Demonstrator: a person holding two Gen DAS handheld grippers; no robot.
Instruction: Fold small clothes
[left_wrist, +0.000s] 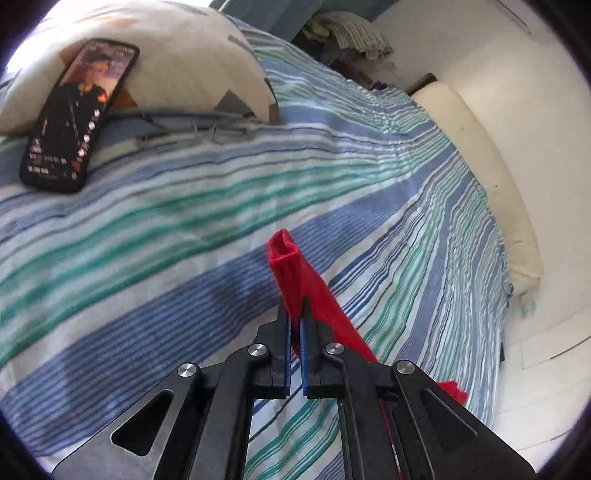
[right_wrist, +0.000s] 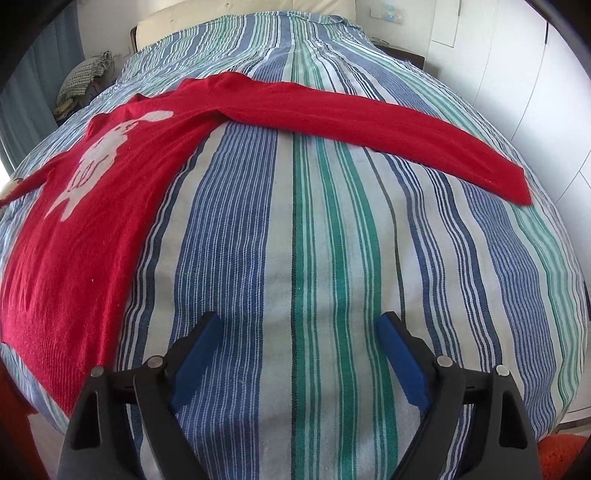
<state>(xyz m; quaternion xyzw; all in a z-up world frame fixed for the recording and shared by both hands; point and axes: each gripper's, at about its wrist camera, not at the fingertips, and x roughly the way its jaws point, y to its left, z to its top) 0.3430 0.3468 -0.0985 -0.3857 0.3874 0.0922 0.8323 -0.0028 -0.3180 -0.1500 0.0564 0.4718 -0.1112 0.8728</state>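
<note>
The red sweater lies flat on the striped bed cover, out at ten o'clock from the right gripper. It has a white animal picture on it, and one long sleeve stretches toward two o'clock. The right gripper's blue fingers are wide apart, with nothing between them. The left gripper is pinched tight on a red cuff. A phone leans on a pillow at ten o'clock; its tiny words are too small to read.
</note>
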